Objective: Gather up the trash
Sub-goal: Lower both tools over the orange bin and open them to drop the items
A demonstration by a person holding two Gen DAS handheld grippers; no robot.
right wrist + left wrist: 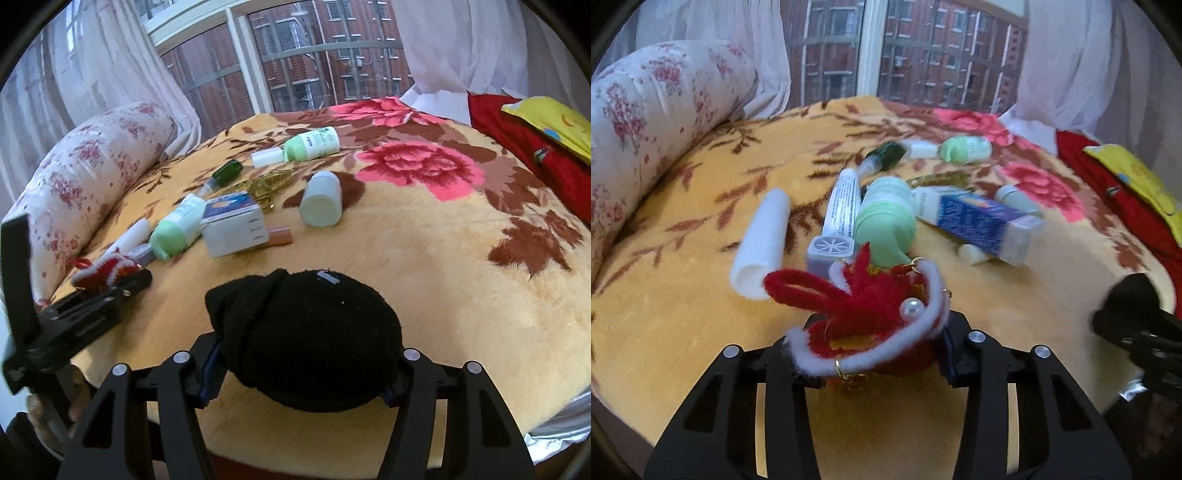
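A floral bolster (646,122) lies along the left edge of the bed, whose yellow blanket (1015,295) carries brown leaves and pink roses. The left claw (875,362) is clenched on a red plush ornament (864,317) with white trim, a looped red bow and a pearl bead, held just above the blanket's near edge. Beyond it lies the litter: a white roll (762,242), a white tube with a grey cap (838,221), a pale green bottle (886,218), a blue-and-white carton (979,221), a dark green vial (882,158) and a second green bottle (964,149).

The right claw (306,380) grips a black balled sock (310,339) at the bed's front edge. Only the right wrist view shows the white jar (321,199) plainly, plus a brown stick (279,236) beside the carton and a gold wire piece (266,182). At far right lie a red cloth (532,147) and a yellow cushion (554,122).
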